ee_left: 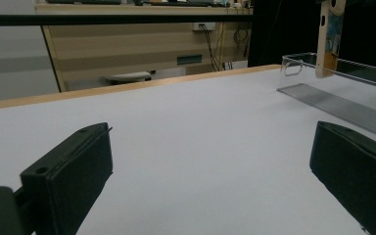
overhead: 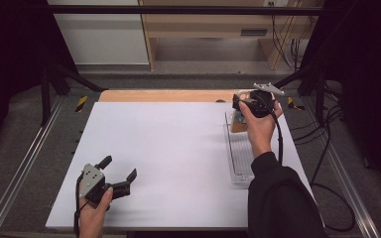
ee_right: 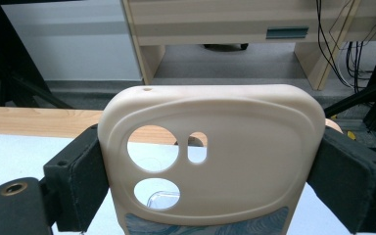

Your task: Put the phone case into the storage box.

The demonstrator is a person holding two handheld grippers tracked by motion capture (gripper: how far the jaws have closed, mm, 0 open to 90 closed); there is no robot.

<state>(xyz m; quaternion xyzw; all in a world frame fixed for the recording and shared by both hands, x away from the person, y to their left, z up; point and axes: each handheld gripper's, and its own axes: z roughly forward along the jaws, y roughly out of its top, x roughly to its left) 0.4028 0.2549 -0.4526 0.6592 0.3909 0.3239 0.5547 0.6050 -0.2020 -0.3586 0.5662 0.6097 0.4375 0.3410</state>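
Both tongs are matte black, and each carries a grey three-cornered plate dotted with small screws. The left tongs (overhead: 118, 168) show chunky square-edged black jaws, a small hole in one and a brass-ringed hole at the base. The right tongs (overhead: 243, 101) trail a black cable down past a black sleeve (overhead: 283, 198).

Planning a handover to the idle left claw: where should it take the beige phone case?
Probably the lower end of the beige cut-out phone case, from its flat faces. The right claw clamps its side edges near the camera holes; it hangs upright over the clear plastic tray. The left claw is open.
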